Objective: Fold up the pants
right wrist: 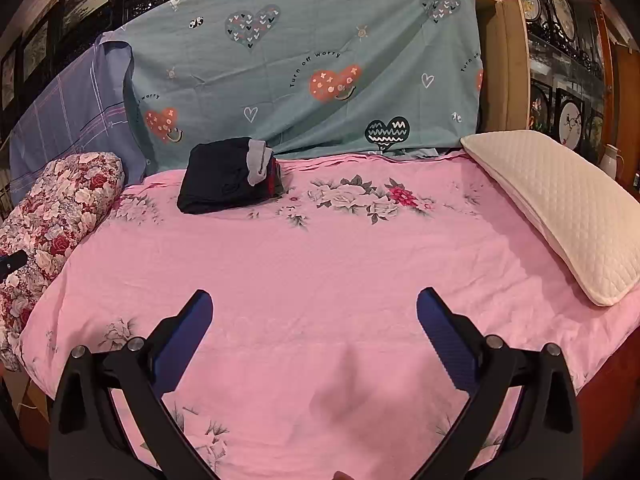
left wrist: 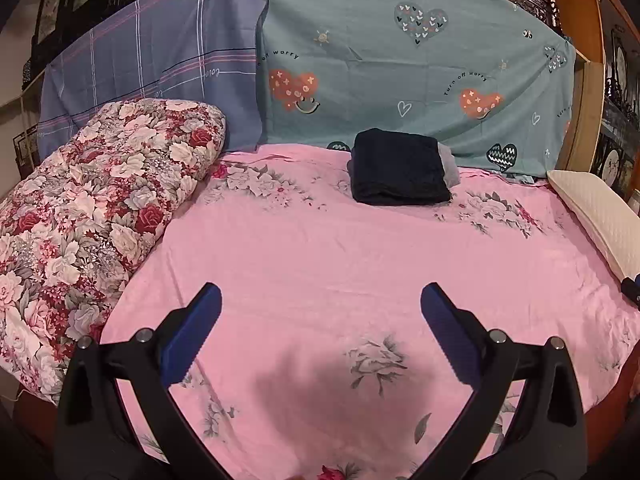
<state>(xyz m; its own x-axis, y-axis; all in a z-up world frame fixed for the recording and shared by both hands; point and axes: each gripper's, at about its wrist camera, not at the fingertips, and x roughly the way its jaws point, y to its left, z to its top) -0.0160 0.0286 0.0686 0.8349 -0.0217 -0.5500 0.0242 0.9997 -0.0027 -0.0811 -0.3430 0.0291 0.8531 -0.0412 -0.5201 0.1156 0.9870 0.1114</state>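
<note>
Dark navy pants (left wrist: 400, 168) lie folded in a compact stack at the far side of the pink floral bed sheet (left wrist: 320, 260), with a grey waistband edge showing on their right. In the right wrist view the pants (right wrist: 228, 178) sit at the far left. My left gripper (left wrist: 320, 300) is open and empty, hovering over the near part of the bed, well short of the pants. My right gripper (right wrist: 314, 306) is open and empty too, over the near part of the sheet (right wrist: 320, 260).
A rolled floral quilt (left wrist: 92, 216) lies along the left side of the bed. A cream quilted pillow (right wrist: 560, 208) lies on the right. Teal and blue-checked sheets (left wrist: 400, 60) hang behind the bed. Wooden shelves (right wrist: 568, 80) stand to the right.
</note>
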